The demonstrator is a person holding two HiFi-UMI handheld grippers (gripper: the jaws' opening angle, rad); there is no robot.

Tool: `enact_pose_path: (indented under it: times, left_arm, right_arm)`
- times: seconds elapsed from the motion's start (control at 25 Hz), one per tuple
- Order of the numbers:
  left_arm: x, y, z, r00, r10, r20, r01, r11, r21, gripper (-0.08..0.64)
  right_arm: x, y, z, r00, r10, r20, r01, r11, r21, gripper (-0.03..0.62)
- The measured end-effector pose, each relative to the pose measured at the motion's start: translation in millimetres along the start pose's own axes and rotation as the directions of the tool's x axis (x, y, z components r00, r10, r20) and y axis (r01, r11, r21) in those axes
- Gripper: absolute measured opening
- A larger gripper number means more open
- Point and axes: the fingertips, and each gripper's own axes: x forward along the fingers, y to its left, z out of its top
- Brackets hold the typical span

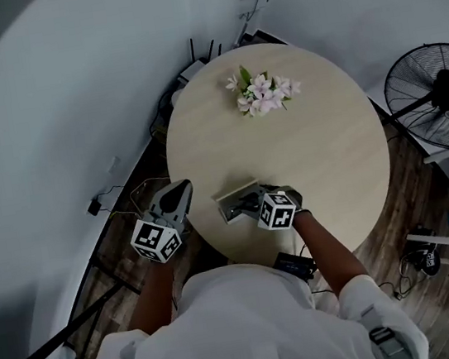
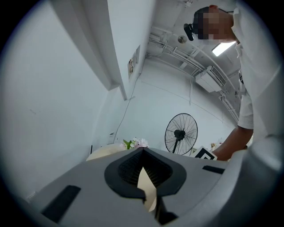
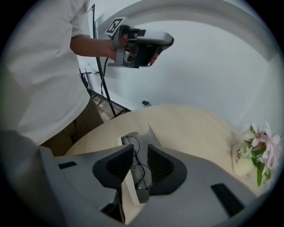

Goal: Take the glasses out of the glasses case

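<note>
An open cream glasses case (image 1: 235,202) lies near the front edge of the round wooden table (image 1: 321,152). Thin wire-rimmed glasses (image 3: 138,172) lie in the case (image 3: 129,138), its lid (image 3: 154,134) raised behind them. My right gripper (image 3: 140,154) reaches into the case, its jaws a narrow gap apart with the wire frame between them. In the head view the right gripper (image 1: 255,203) covers the case's right half. My left gripper (image 1: 178,192) hangs in the air off the table's left edge, shut and holding nothing; it also shows as the left gripper (image 3: 142,41) in the right gripper view.
A bunch of pink and white flowers (image 1: 262,93) stands at the table's far side beside a small white stone (image 3: 242,160). A standing fan (image 1: 438,96) is on the floor to the right. Cables and gear (image 1: 424,257) lie on the wooden floor.
</note>
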Motion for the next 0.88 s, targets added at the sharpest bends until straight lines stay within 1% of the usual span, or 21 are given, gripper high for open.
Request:
enact_pose_path:
  times: [0.2, 0.56, 0.6, 0.76, 0.88]
  left_arm:
    - [-1.3, 13.8, -3.8, 1.000, 0.006, -0.006, -0.006, 1.000, -0.016, 0.012]
    - [-3.4, 29.8, -14.8, 1.000, 0.026, -0.017, -0.026, 0.998, -0.048, 0.012]
    - [-3.9, 30.7, -15.0, 0.999, 0.027, -0.017, -0.028, 0.998, -0.050, 0.012]
    - [-3.7, 34.7, -17.5, 0.999, 0.030, -0.020, -0.032, 0.998, -0.057, 0.012]
    - [-5.2, 35.9, -21.2, 0.999, 0.034, -0.024, -0.035, 0.997, -0.069, 0.012]
  right_arm:
    - [19.8, 4.0, -15.3, 0.994, 0.066, -0.089, -0.069, 0.997, -0.031, 0.104]
    - [38.8, 8.3, -28.6, 0.975, 0.113, -0.193, -0.131, 0.988, -0.081, 0.102]
    - [39.5, 8.7, -29.2, 0.973, 0.116, -0.200, -0.136, 0.987, -0.087, 0.092]
    - [42.7, 4.3, -30.9, 0.966, 0.123, -0.226, -0.149, 0.984, -0.101, 0.090]
    - [45.1, 4.0, -31.8, 0.955, 0.147, -0.256, -0.178, 0.978, -0.104, 0.084]
